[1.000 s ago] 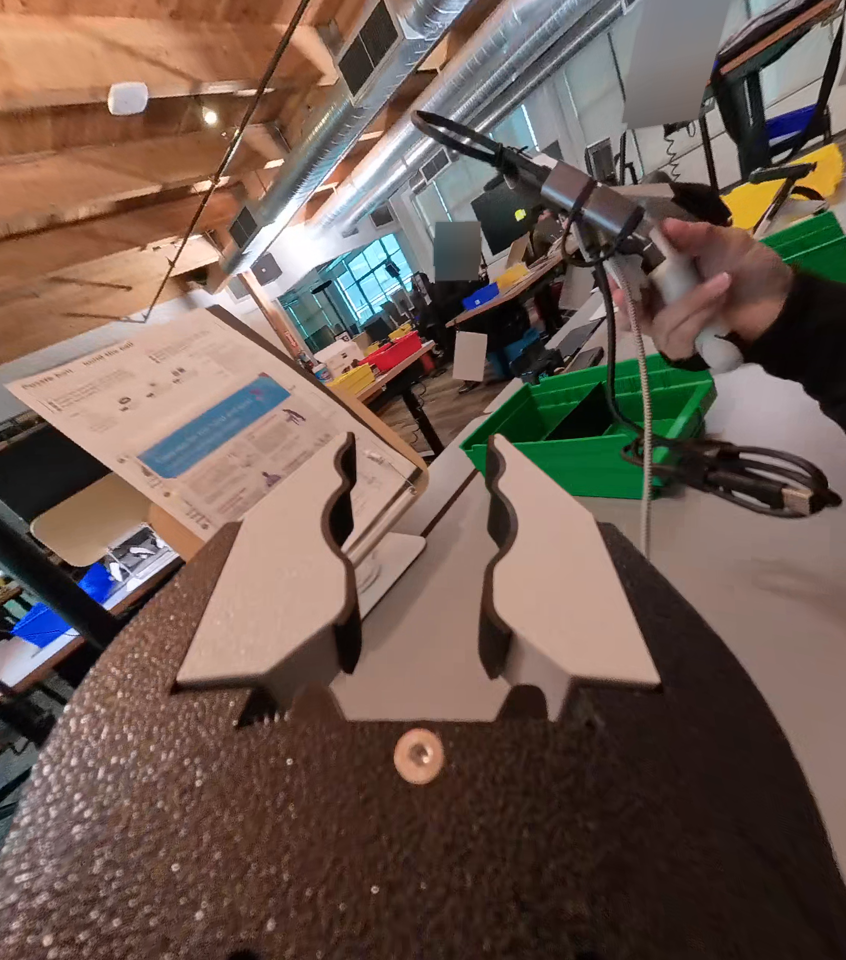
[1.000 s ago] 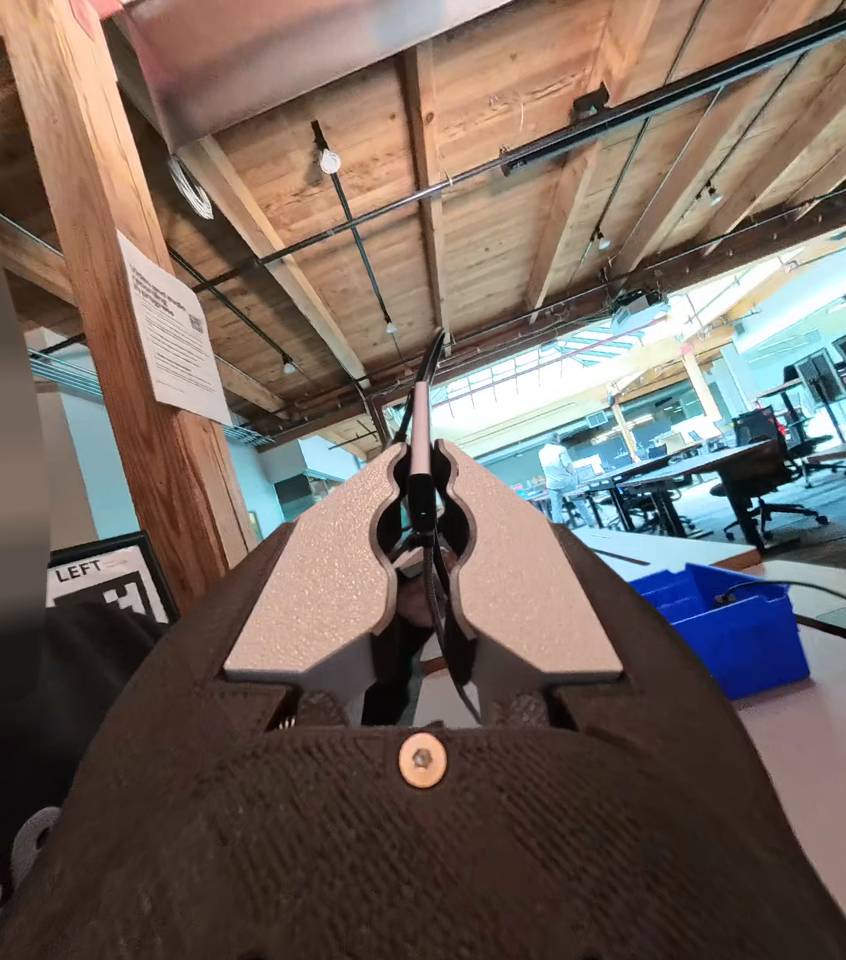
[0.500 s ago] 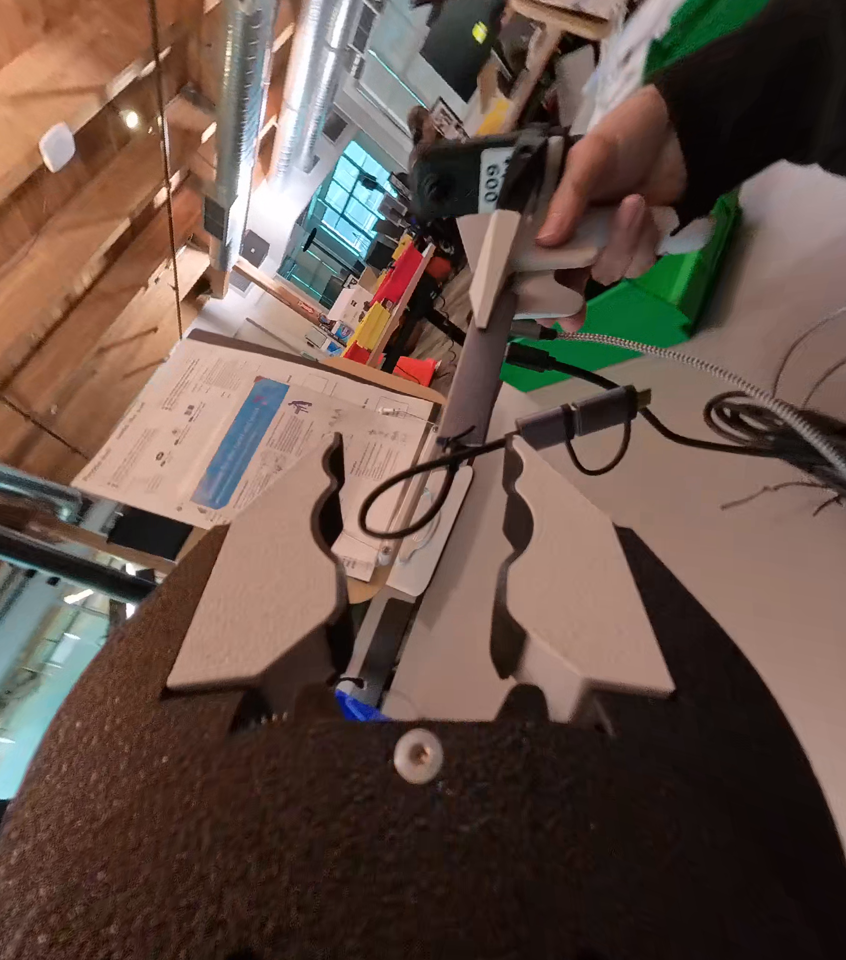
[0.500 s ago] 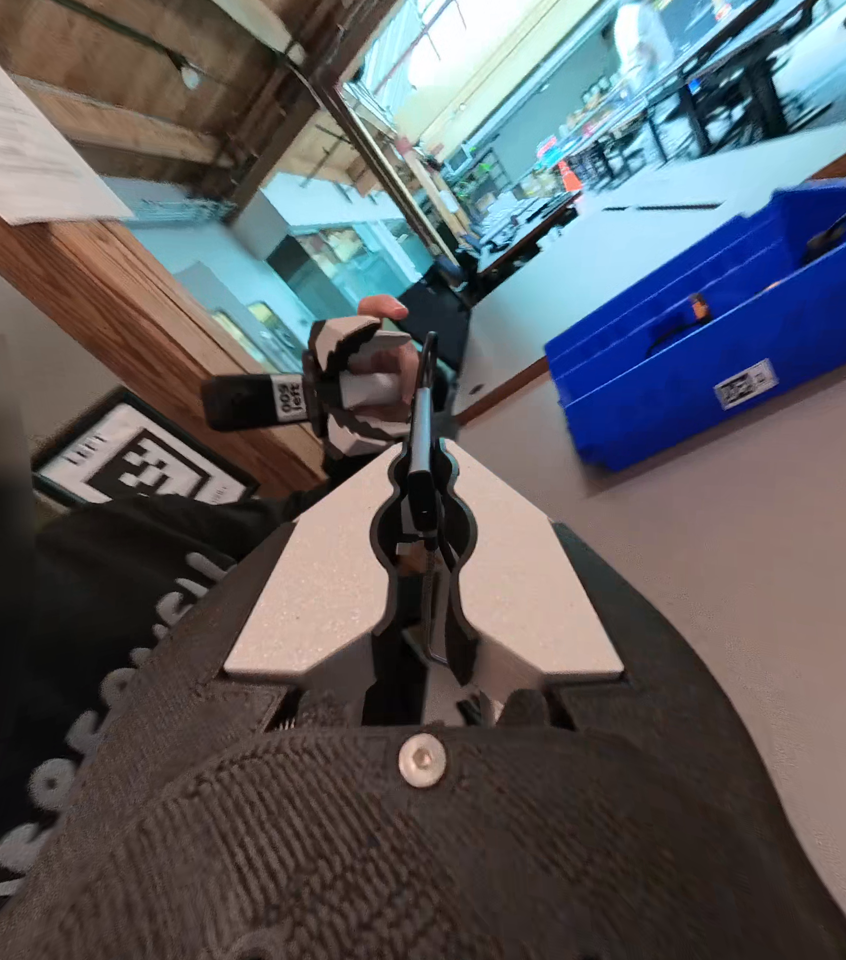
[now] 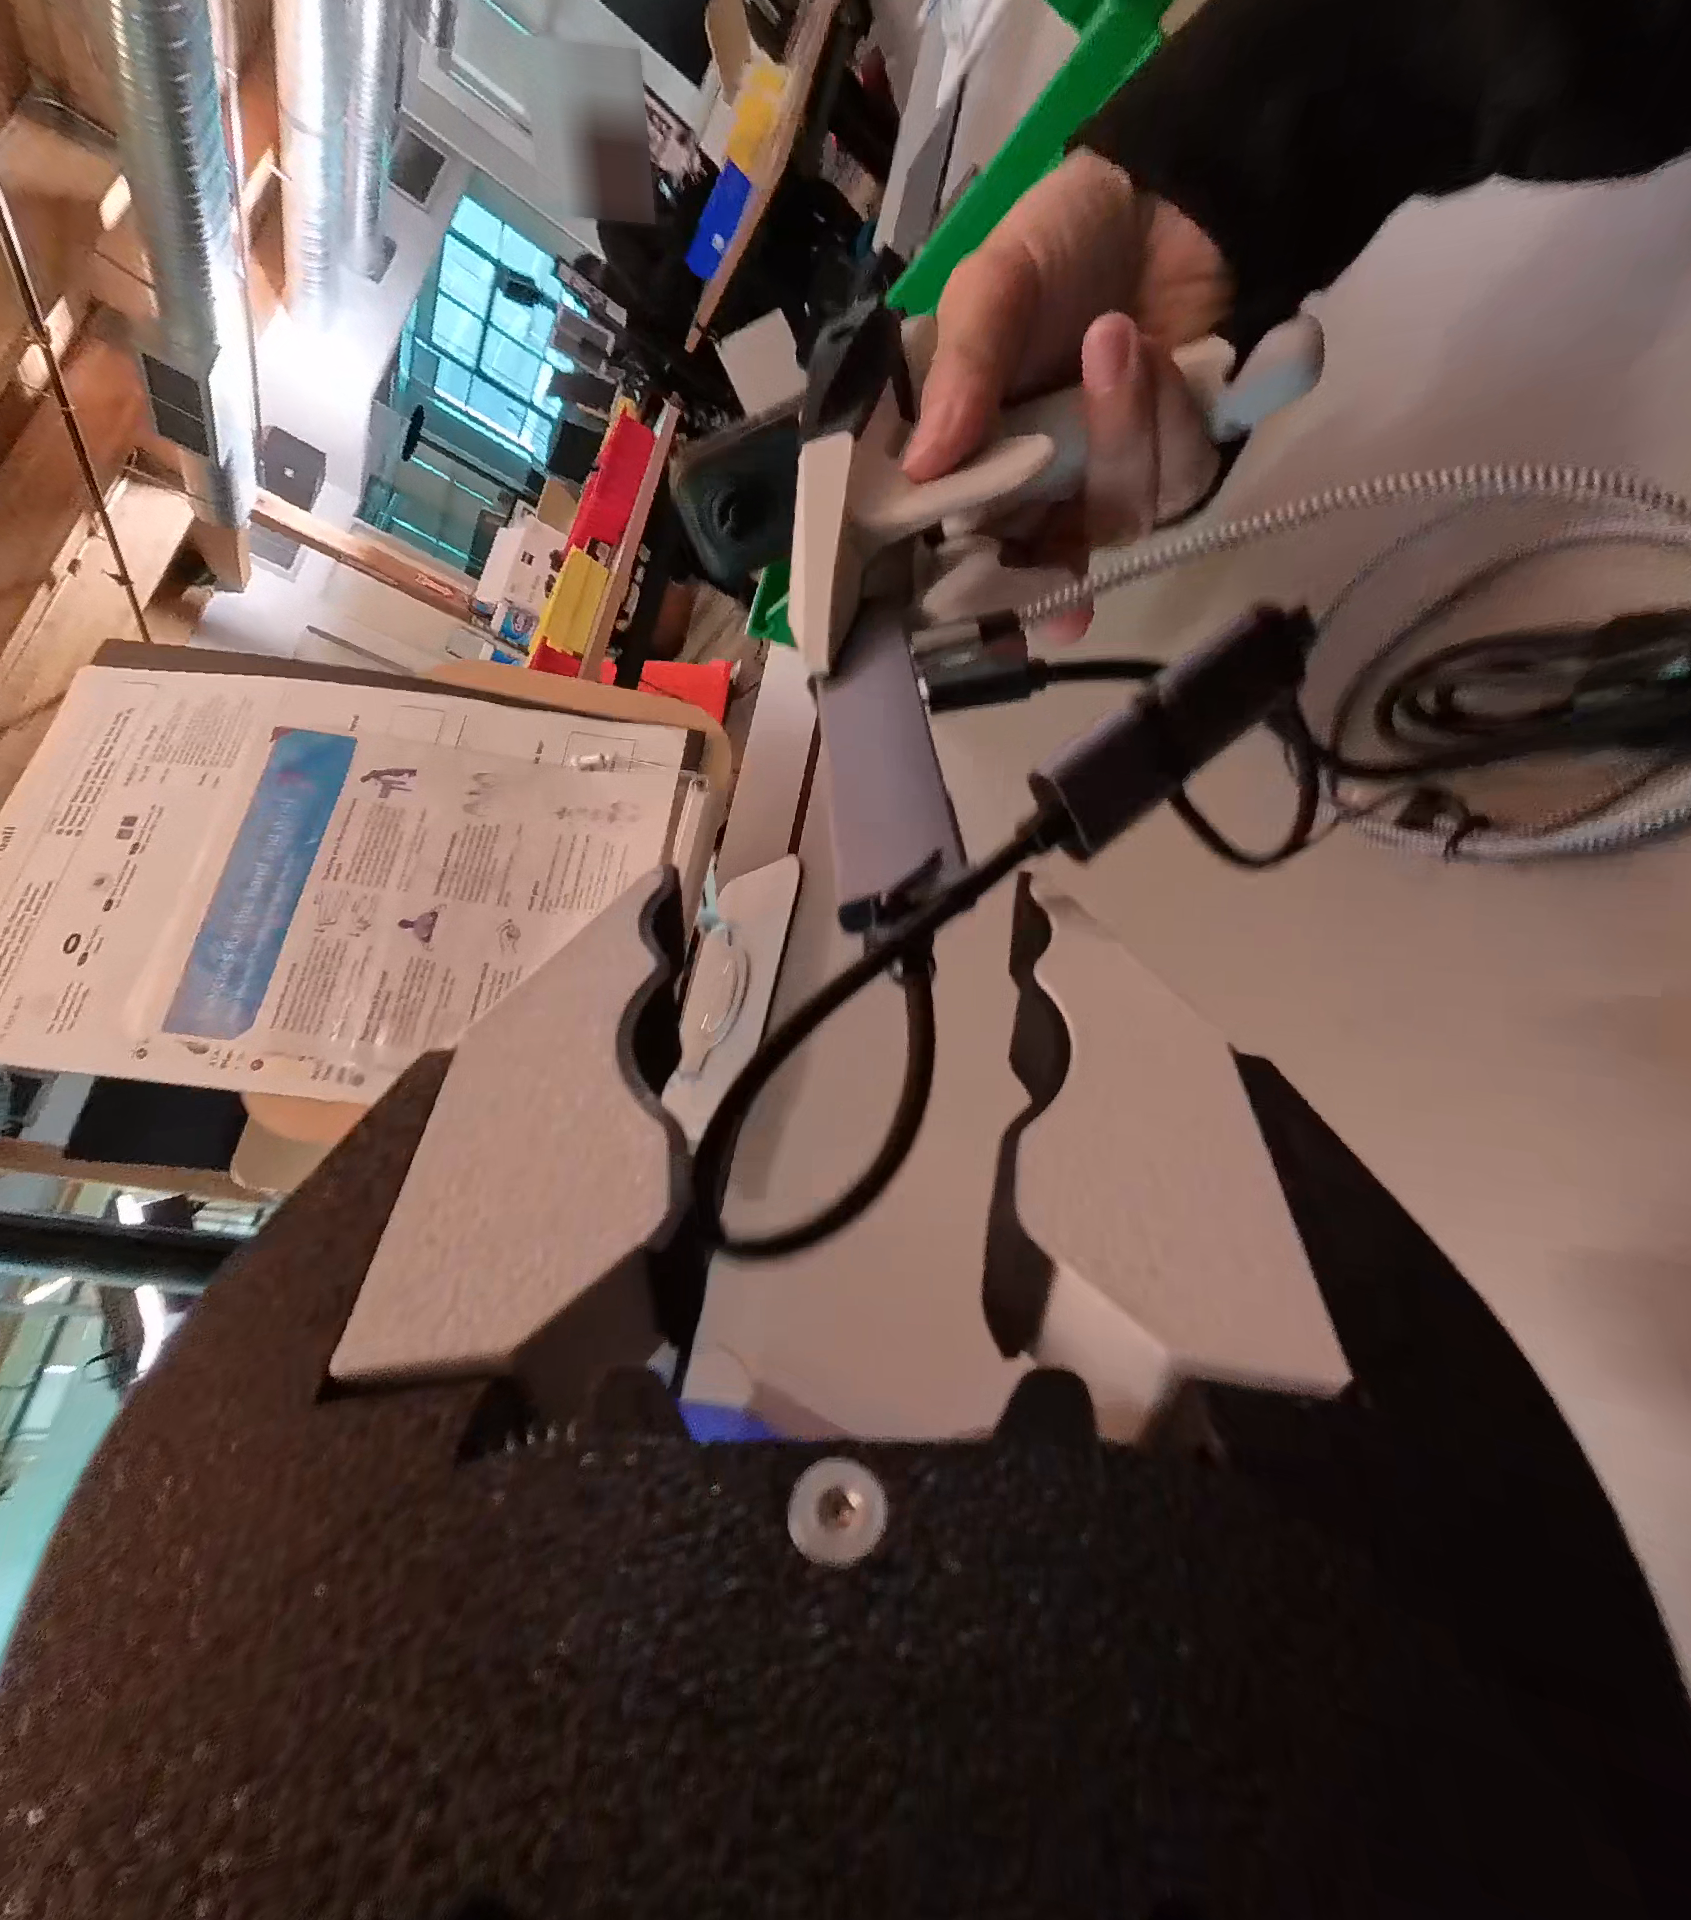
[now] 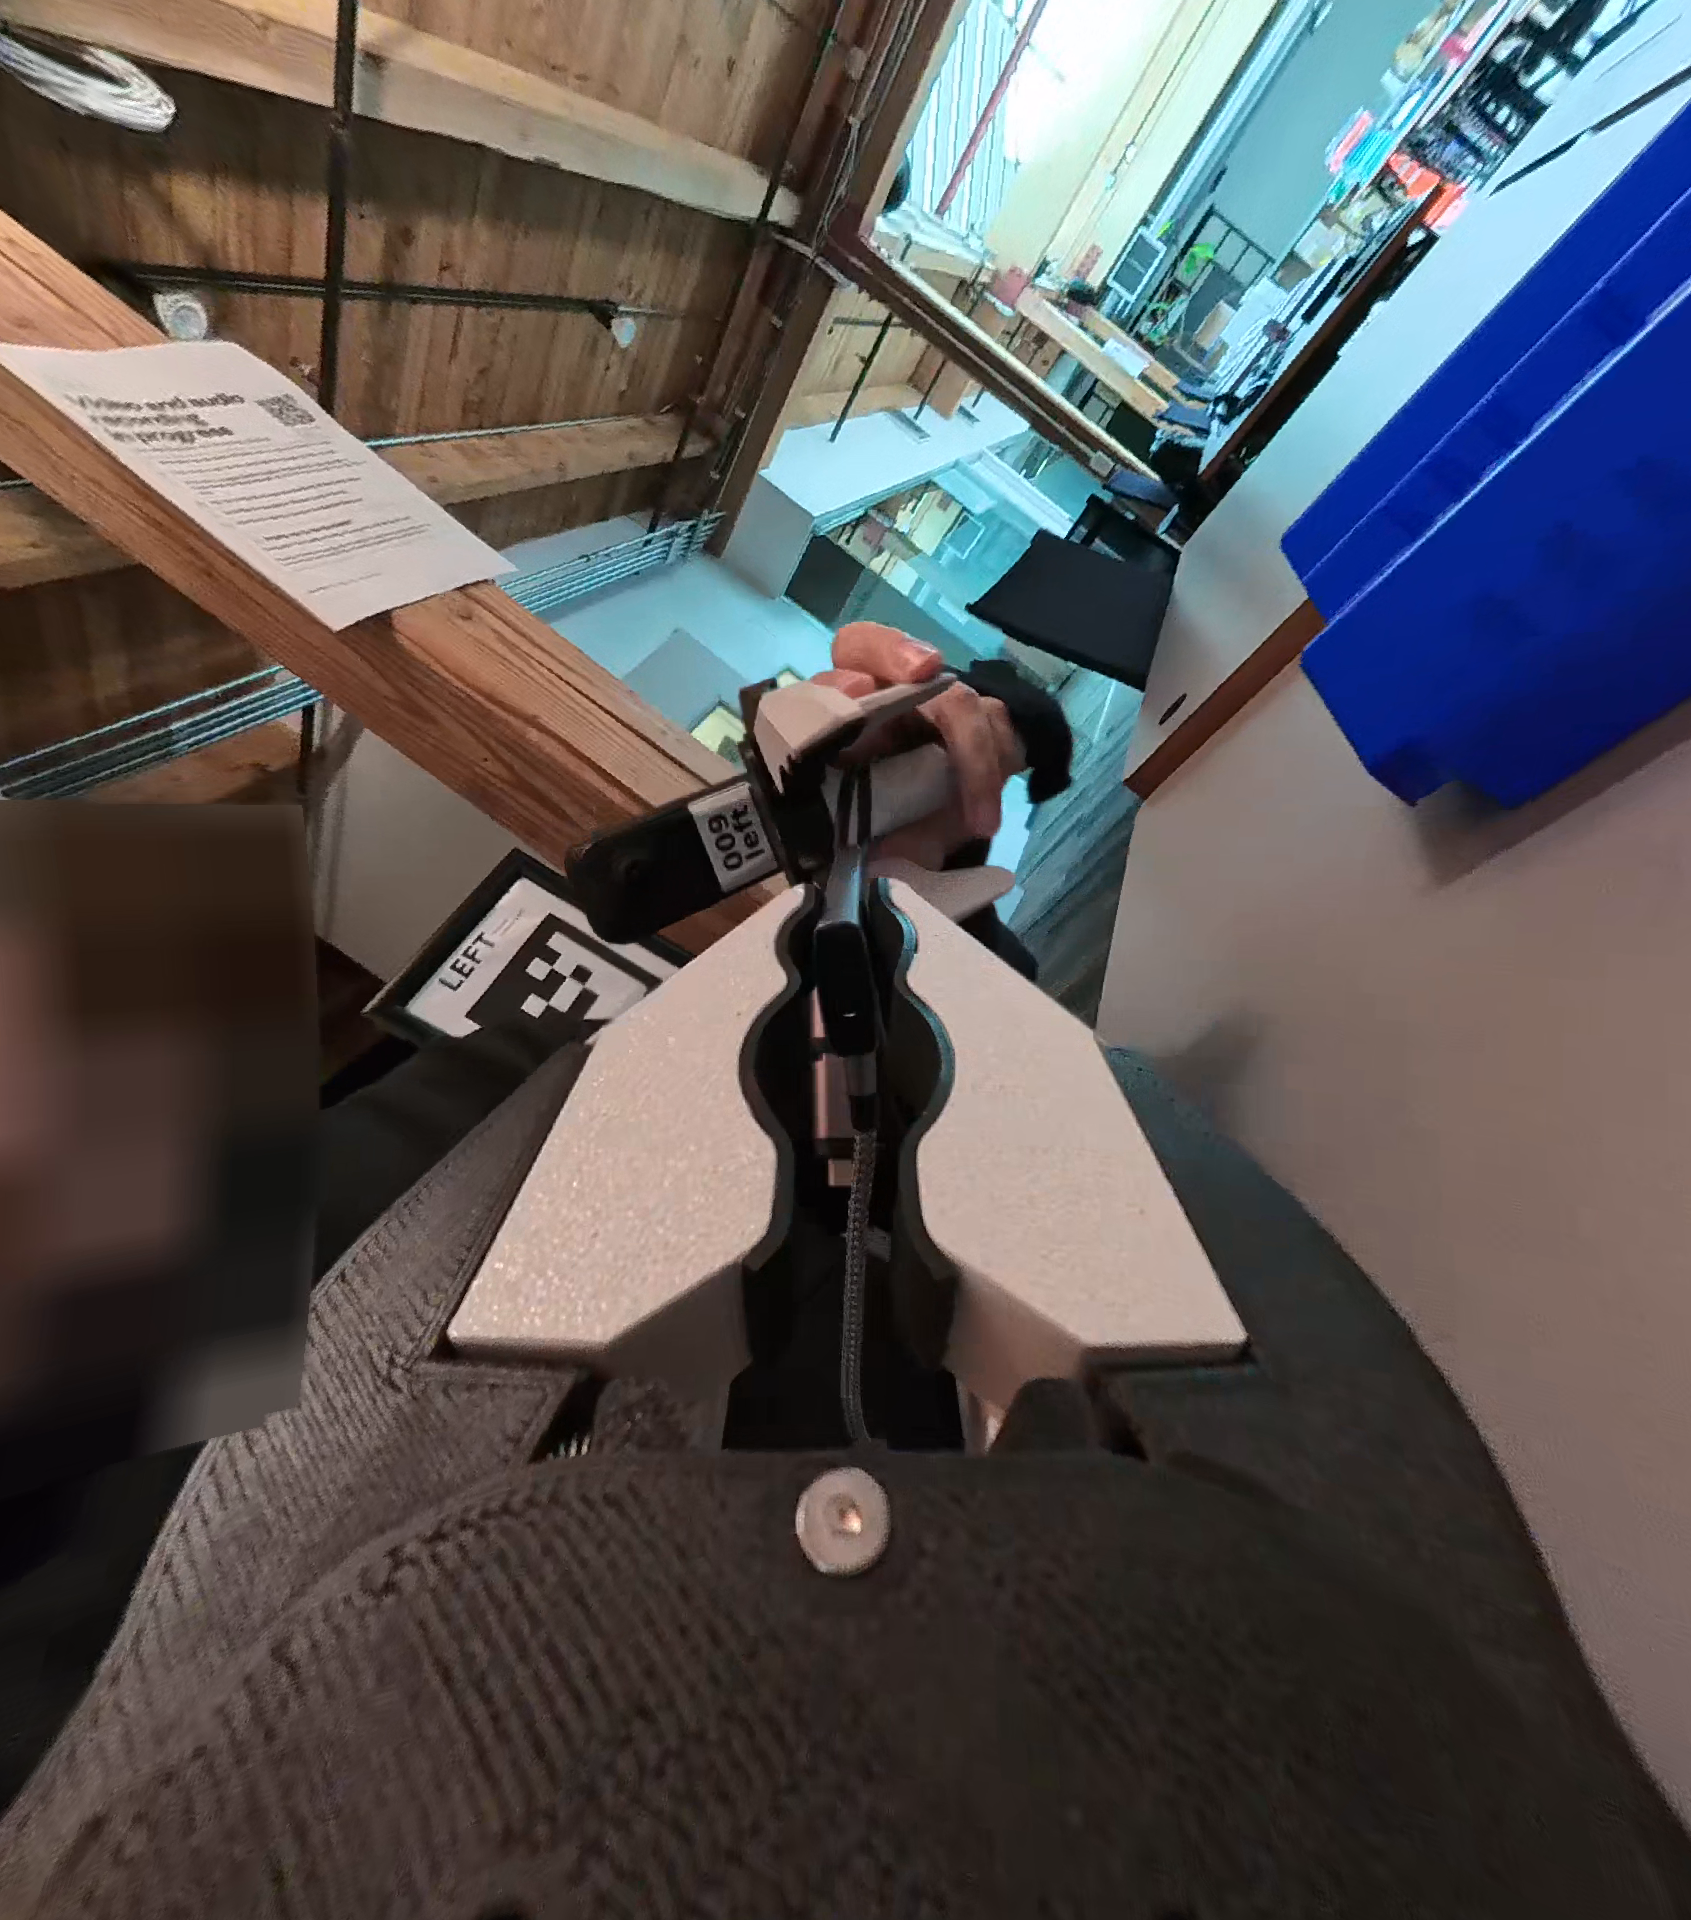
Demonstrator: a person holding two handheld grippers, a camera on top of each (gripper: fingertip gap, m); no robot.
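The left hand-held gripper (image 5: pixel 846 1049) is held with its jaws spread wide apart, nothing being clamped between them. The right hand-held gripper (image 6: pixel 846 935) is held with its jaws drawn nearly together, pinched at the tips. Each is gripped by a bare hand: the right hand (image 5: pixel 1059 343) and the left hand (image 6: pixel 934 727), both dark-sleeved.

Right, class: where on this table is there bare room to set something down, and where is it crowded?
Bare: the grey table below the blue bin, right of the right gripper; also the stretch right of the left gripper, below the cable coil. Crowded: around that coil and the printed sheet.
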